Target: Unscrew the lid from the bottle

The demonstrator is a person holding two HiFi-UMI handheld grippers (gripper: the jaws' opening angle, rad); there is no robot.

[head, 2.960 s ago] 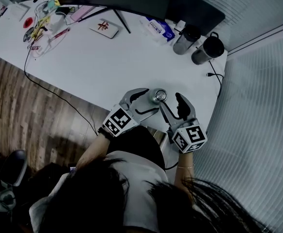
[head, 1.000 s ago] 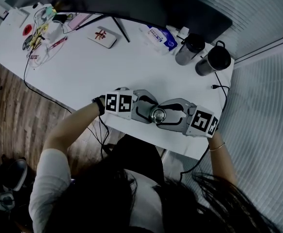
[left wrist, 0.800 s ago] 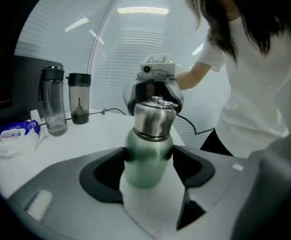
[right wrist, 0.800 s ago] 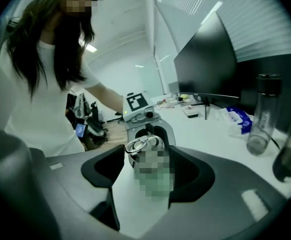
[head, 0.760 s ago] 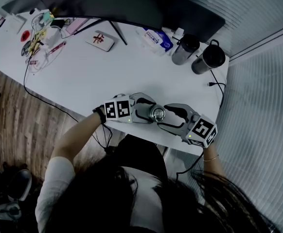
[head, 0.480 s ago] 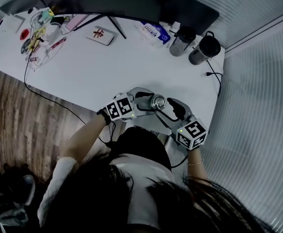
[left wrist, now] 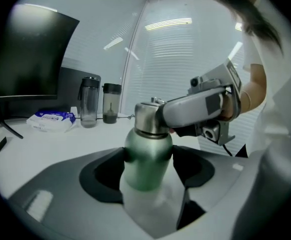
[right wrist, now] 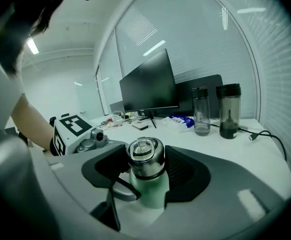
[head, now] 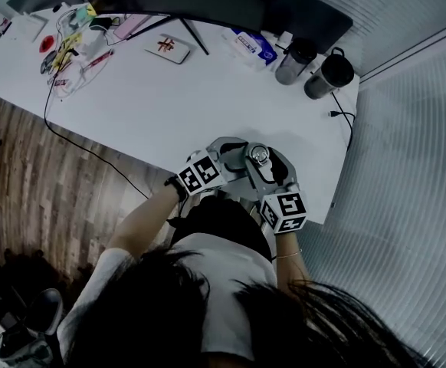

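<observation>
As left gripper (left wrist: 148, 170), right gripper (right wrist: 147, 166) clamp bottle (head: 259, 156)

The green metal bottle (left wrist: 146, 159) is held upright at the front edge of the white tabletop (head: 169, 106), clasped by the left gripper (head: 242, 153) from the left. The round steel lid (right wrist: 145, 156) on top is clasped by the right gripper (head: 270, 163). Two dark tumblers (head: 332, 73) are placed well behind.
</observation>
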